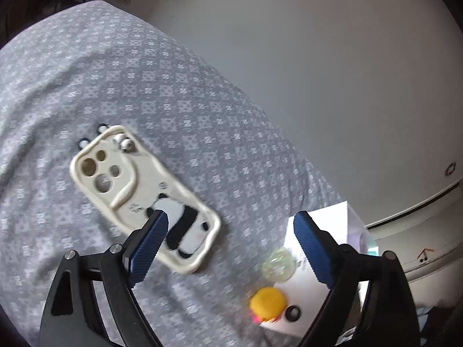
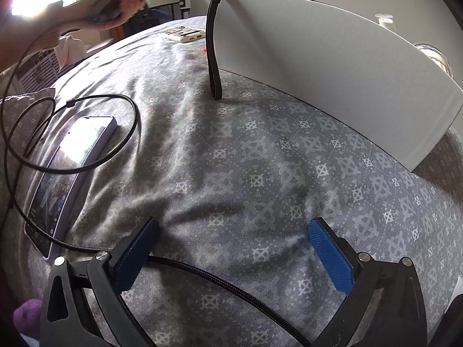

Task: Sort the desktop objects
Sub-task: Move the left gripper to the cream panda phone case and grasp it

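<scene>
My left gripper (image 1: 230, 217) stands open above the grey patterned cloth (image 1: 144, 86), with nothing between its blue pads. Just past its left finger a cream phone case (image 1: 124, 179) with a panda picture lies flat on the cloth. By the right finger there is a white box (image 1: 335, 217) carrying a yellow round piece (image 1: 267, 302) and a clear disc (image 1: 279, 263). My right gripper (image 2: 234, 225) is open too, low over bare cloth, and a black cable (image 2: 202, 271) runs under its left finger. The same phone case (image 2: 185, 35) shows far back in the right wrist view.
A phone (image 2: 69, 167) with a lit screen lies at the left inside loops of the cable. A white zipped pouch (image 2: 332, 66) with a black strap (image 2: 214, 57) stands at the back right. A person's hand (image 2: 115, 8) is at the top left.
</scene>
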`<state>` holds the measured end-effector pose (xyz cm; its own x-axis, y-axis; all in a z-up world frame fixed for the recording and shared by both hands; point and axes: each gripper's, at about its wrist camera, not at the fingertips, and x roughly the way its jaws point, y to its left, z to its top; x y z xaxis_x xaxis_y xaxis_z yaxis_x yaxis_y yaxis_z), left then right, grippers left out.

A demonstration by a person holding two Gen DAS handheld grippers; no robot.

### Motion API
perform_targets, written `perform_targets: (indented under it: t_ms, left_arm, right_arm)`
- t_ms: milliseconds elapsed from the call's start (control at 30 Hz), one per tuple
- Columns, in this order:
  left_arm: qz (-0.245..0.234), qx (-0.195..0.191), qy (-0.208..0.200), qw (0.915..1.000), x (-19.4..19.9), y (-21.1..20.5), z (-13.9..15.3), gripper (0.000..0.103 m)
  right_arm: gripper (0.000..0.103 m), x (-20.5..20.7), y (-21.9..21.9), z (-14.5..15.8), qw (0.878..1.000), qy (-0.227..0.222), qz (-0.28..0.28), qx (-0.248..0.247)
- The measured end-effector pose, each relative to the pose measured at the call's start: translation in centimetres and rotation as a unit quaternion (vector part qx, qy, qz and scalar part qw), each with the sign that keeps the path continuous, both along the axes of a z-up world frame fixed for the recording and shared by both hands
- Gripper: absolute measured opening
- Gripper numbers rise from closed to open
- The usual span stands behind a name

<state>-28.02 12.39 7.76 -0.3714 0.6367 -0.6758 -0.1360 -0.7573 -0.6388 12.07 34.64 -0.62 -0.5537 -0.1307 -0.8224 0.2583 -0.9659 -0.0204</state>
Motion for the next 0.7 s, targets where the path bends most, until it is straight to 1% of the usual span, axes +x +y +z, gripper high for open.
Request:
perform_targets:
  t_ms: [33, 67, 100, 167, 267, 367, 433, 467, 567, 600, 700]
  left_arm:
    - [0.001, 0.014, -0.01, 0.9999, -0.7, 0.9, -0.3, 0.096]
    - [-0.001, 0.022, -0.019, 0.9996, -1.4, 1.7, -0.7, 0.098]
    - [-0.003, 0.024, -0.026, 0.9994, -2.0, 2.7, -1.1, 0.099]
    - [-0.014, 0.028, -0.026, 0.9992, -2.9, 4.2, -1.7, 0.099]
    - [-0.026, 0.008, -0.032, 0.9991, -3.7, 6.0, -2.9, 0.099]
    - [-0.052, -0.023, -0.066, 0.9962, -4.5, 7.3, -4.6, 0.099]
    - [-0.08, -0.044, -0.078, 0.9927, -4.3, 7.7, -4.9, 0.099]
    - [-0.09, -0.053, -0.086, 0.9908, -4.1, 7.6, -4.9, 0.099]
    - [-0.116, -0.087, -0.142, 0.9792, -2.6, 6.1, -5.0, 0.099]
    - [-0.126, -0.101, -0.151, 0.9752, -1.6, 5.1, -5.0, 0.099]
    - [-0.134, -0.155, -0.166, 0.9645, 2.2, 0.7, -5.4, 0.099]
  right_arm:
    - [0.103, 0.0, 0.0, 0.0, 1.0, 0.0, 0.0, 0.0]
    - [0.103, 0.1, 0.1, 0.0, 1.0, 0.001, 0.0, -0.001]
    - [0.103, 0.1, 0.0, 0.0, 1.0, 0.002, 0.0, -0.002]
    - [0.103, 0.0, 0.1, -0.1, 1.0, 0.003, 0.0, -0.003]
    - [0.103, 0.2, 0.2, -0.1, 1.0, 0.005, 0.001, -0.004]
    - [0.103, 0.2, 0.1, -0.1, 1.0, 0.007, 0.001, -0.004]
    - [0.103, 0.2, 0.2, -0.1, 1.0, 0.007, 0.001, -0.004]
    - [0.103, 0.2, 0.2, -0.1, 1.0, 0.007, 0.001, -0.005]
    - [0.103, 0.2, 0.2, -0.1, 1.0, 0.007, 0.001, -0.005]
    - [0.103, 0.2, 0.2, -0.1, 1.0, 0.007, 0.002, -0.005]
    - [0.103, 0.2, 0.1, -0.1, 1.0, 0.007, 0.002, -0.004]
